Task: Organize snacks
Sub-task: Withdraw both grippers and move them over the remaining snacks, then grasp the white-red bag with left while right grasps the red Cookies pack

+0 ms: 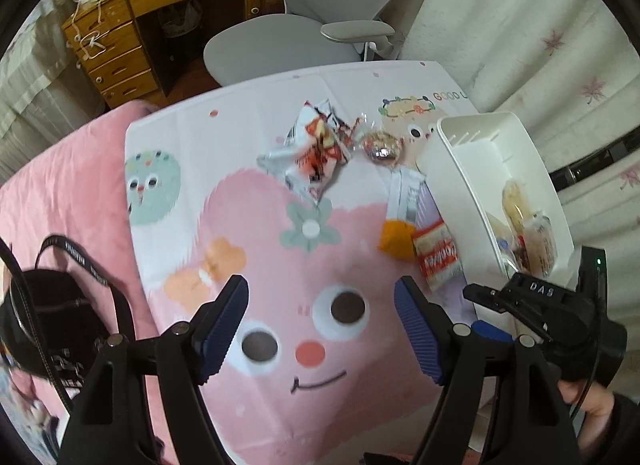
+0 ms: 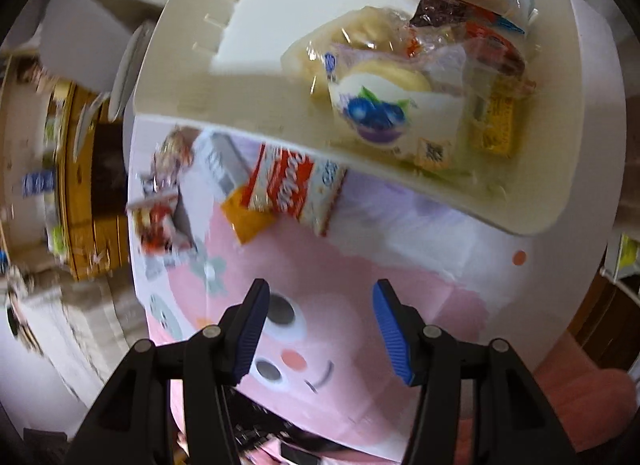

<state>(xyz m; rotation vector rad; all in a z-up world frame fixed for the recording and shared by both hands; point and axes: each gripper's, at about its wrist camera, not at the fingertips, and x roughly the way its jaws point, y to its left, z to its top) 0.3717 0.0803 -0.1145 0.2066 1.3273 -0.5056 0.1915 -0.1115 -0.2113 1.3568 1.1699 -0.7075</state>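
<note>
Both grippers are hanging empty over the cartoon-printed cloth (image 1: 248, 153), which is lying on what looks like a pink bed (image 1: 60, 193), so the sorting looks partly done and a fresh pick-up seems to be the step in hand. The left gripper (image 1: 320, 329) is pointing steeply down at the printed face with its jaws spread and nothing between them; the right gripper (image 2: 320, 329) is doing the same just short of the white bin (image 2: 240, 97), jaws parted and empty. The bin is sitting at the right edge of the cloth and is already holding several packets, among them a blueberry-printed pastry wrapper (image 2: 380, 113) and a yellow packet (image 2: 496, 125). Snacks are still lying loose outside it: a red-and-white wafer packet (image 1: 436, 257) and an orange sachet (image 1: 396, 241) are resting just beside the bin's near wall, the wafer packet overlapping the sachet, while a white-and-red bag (image 1: 316, 149) and a foil-wrapped sweet (image 1: 382, 147) are sitting further back, near each other. A black bag (image 1: 44, 317) is lying off the cloth to the left. The next move probably calls for reaching forward to one loose packet, closing on a thin edge, and lifting it over the bin's wall; the crinkly wrappers may slip, and the overlapping pair may come up together.
</note>
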